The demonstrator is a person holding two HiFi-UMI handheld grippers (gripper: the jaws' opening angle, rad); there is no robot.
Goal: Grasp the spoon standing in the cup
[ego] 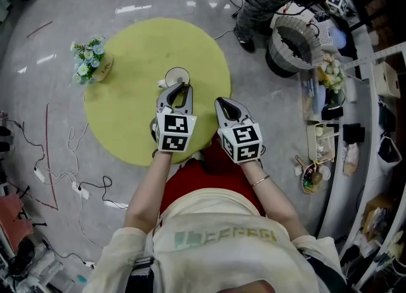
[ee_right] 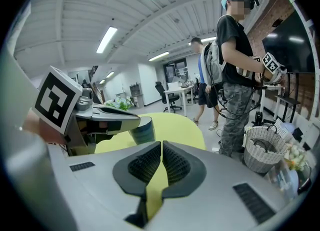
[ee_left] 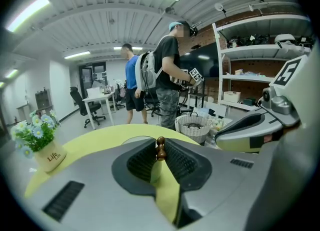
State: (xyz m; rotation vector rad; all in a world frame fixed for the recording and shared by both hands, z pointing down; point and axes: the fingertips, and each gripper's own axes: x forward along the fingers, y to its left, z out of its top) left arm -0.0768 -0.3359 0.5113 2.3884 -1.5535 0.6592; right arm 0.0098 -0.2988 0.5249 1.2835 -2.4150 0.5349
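Your left gripper [ee_left: 161,144] has its fingers clenched, apparently gripping the spoon [ee_left: 160,151] by its beaded handle. The spoon stands upright in the cup [ego: 177,75] on the round desk [ego: 127,51]. Your right gripper [ee_right: 161,147] sits beside it, fingers pressed together and empty.

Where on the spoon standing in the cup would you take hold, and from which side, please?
Grip the knobbed brown top of the spoon, the only part clear above the rim of the cup. It stands upright, so come in roughly level from the person's side, jaws either side of the handle. The left claw is closed on it exactly so.
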